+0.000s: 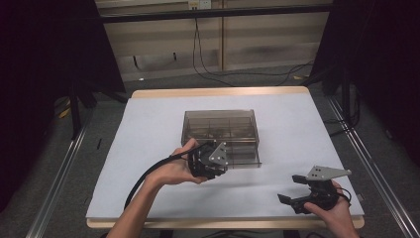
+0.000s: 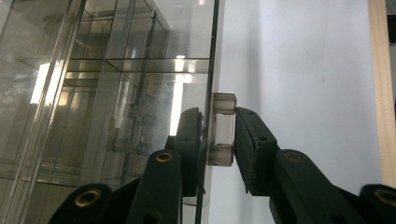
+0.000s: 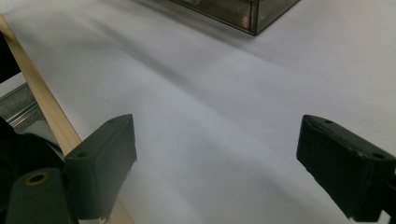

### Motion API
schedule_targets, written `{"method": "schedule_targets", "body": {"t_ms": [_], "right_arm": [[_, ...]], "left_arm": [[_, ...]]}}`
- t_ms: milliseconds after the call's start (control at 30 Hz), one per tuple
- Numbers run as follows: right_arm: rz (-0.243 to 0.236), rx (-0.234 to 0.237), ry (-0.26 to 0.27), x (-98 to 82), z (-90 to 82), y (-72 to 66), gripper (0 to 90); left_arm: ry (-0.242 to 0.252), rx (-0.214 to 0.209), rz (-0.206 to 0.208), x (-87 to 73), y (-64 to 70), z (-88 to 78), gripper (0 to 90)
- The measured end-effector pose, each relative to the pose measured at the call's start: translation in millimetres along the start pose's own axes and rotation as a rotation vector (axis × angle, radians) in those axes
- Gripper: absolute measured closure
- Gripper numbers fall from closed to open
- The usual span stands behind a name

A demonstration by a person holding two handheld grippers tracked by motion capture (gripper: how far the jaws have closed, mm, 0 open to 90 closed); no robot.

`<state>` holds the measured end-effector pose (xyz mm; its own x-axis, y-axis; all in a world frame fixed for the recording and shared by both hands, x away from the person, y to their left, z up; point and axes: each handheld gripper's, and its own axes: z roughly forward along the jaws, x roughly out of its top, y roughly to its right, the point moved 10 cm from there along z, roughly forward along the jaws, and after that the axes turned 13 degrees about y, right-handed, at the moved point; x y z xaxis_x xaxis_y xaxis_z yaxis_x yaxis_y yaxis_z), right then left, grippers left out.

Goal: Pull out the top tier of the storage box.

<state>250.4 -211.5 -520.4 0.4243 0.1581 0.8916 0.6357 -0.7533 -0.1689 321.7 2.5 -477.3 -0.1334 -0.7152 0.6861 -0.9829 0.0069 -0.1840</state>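
A smoky see-through box (image 1: 220, 130) with inner dividers stands in the middle of the white-covered table (image 1: 297, 129). My left gripper (image 1: 217, 166) is at the box's near front side. In the left gripper view its jaws (image 2: 219, 135) are shut on a small clear handle (image 2: 222, 128) on the box's thin front panel (image 2: 208, 70), one jaw on each side. My right gripper (image 1: 291, 188) is held by a hand near the table's front right corner, apart from the box. Its jaws (image 3: 217, 154) stand wide open over bare cloth, with the box's corner (image 3: 243, 11) farther off.
The table's wooden edge (image 3: 42, 102) runs close beside the right gripper. Black cable (image 1: 148, 173) trails from the left gripper toward the table's front. Metal rails (image 1: 376, 173) flank the table, and cables (image 1: 237, 74) lie on the floor behind it.
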Motion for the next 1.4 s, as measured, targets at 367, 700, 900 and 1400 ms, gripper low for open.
{"method": "schedule_targets", "body": {"t_ms": [367,700,900,1400], "right_arm": [[0.0,0.0,-0.001,-0.1,0.0,0.0,12.1],[-0.001,0.001,0.0,0.0,0.3,0.0,12.0],[0.001,0.001,0.0,0.0,0.1,-0.1,12.0],[0.0,0.0,0.001,0.1,0.0,0.2,12.0]], "left_arm": [[-0.004,-0.013,-0.023,-0.8,3.2,-2.1,72.1],[0.002,-0.02,-0.047,0.4,5.6,-1.4,72.6],[-0.003,-0.02,-0.054,0.5,6.9,-1.3,72.9],[0.023,-0.023,-0.07,4.4,5.9,-5.0,67.5]]}}
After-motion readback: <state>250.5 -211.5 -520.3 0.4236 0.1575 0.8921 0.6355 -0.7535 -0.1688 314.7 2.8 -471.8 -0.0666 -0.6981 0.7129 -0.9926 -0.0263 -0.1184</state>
